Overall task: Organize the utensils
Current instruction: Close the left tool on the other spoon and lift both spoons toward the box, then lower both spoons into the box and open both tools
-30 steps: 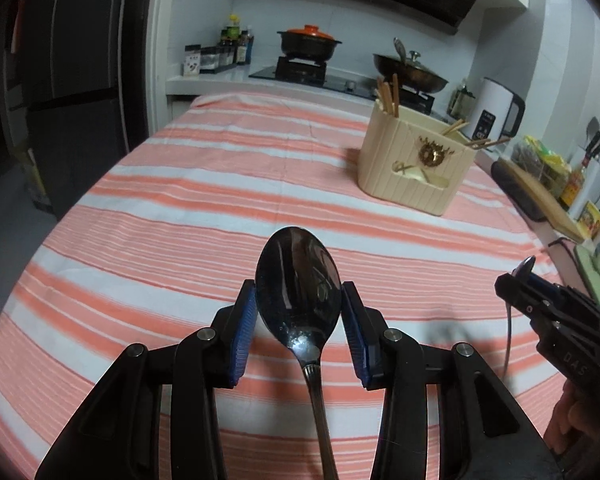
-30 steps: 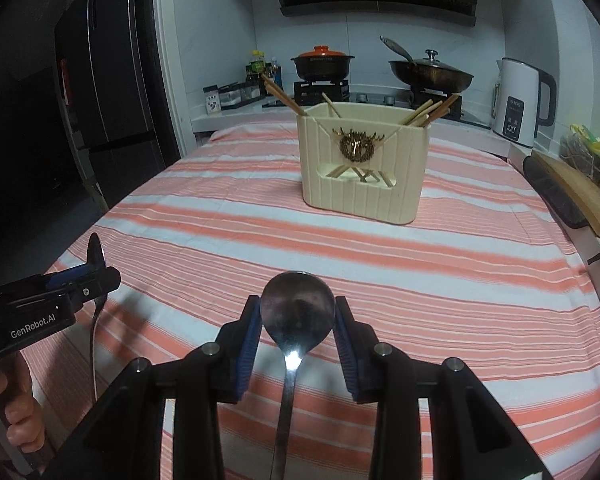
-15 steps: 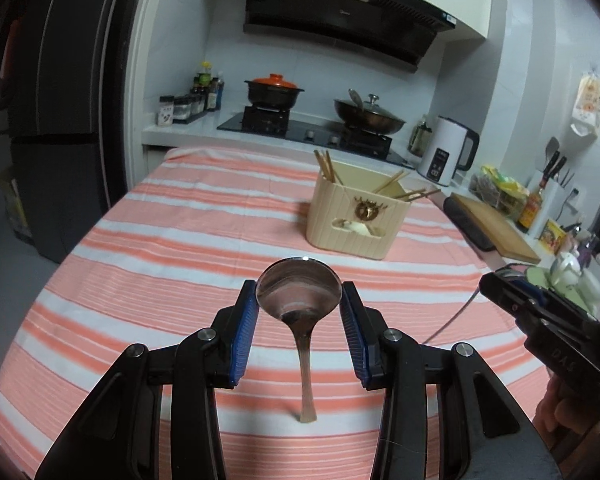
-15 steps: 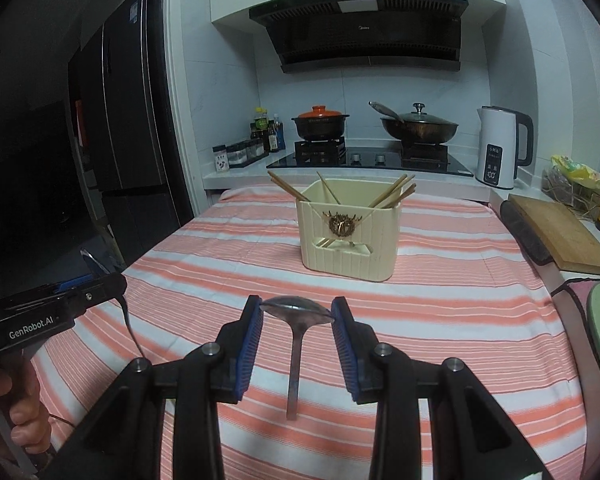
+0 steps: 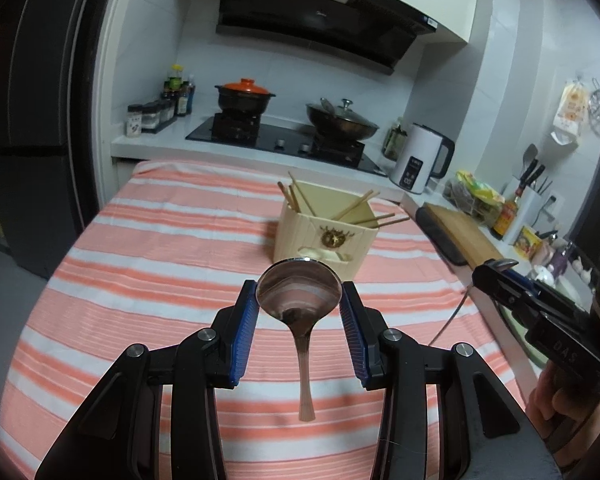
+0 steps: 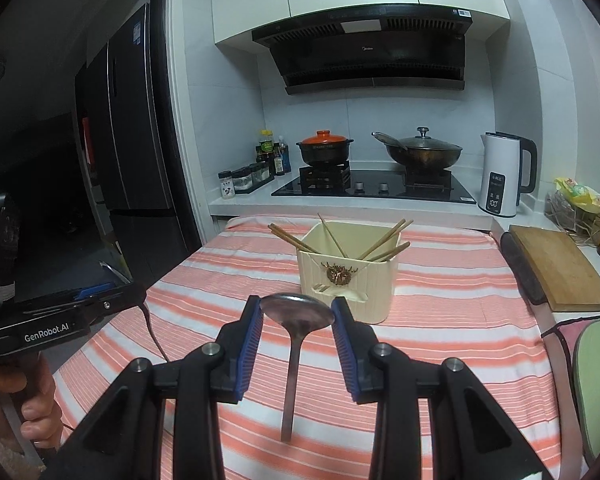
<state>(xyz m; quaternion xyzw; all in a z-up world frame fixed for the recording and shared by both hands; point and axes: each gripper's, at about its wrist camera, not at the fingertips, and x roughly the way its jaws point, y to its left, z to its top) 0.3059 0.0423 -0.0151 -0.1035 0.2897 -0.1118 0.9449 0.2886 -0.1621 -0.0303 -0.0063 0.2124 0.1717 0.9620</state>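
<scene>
Your left gripper [image 5: 299, 306] grips a spoon [image 5: 299, 292] by its bowl, handle hanging down above the striped tabletop [image 5: 160, 240]. Your right gripper [image 6: 297, 320] likewise grips a second spoon [image 6: 297, 314]. The cream holder [image 6: 348, 276], containing chopsticks [image 6: 380, 240], stands just beyond both.

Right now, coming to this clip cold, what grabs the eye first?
Each gripper pinches a shiny metal spoon by its bowl, handle hanging down: the left gripper and the right gripper. Beyond them, on the orange-and-white striped tablecloth, stands a cream plastic utensil holder bristling with wooden chopsticks.
</scene>
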